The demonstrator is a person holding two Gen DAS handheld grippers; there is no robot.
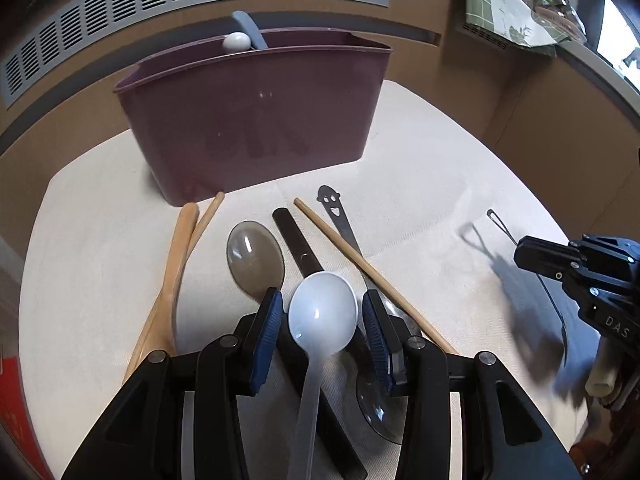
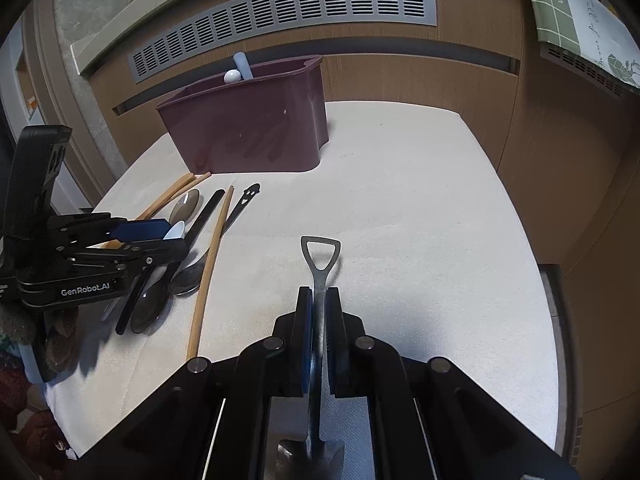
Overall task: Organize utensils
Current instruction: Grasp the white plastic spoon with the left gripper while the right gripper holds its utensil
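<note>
The utensils lay in a loose row on the pale cloth, lower centre of the left wrist view. A white plastic spoon rested bowl-up between the fingers of the left gripper, its translucent handle running down to the bottom edge. Beneath it lay a dark flat handle, and to its left a smoky clear spoon. Further left were a wooden spoon and a chopstick, their tips just beside the base of the maroon caddy. A second chopstick slanted across a steel handle with a smiley cut-out. Another clear spoon bowl was half hidden under the gripper's right finger.

The caddy stood upright at upper centre, close behind the row. A white knob and a grey handle showed above its rim; shapes inside showed only dimly through the wall.

The left gripper's blue pads stood spread either side of the white spoon's bowl; whether they touched it could not be told.

In the right wrist view, the right gripper at lower centre had its pads pressed onto a steel shovel-shaped spoon, with the looped handle pointing forward and the blade cut off at the bottom edge. It sat well apart from the row.
</note>
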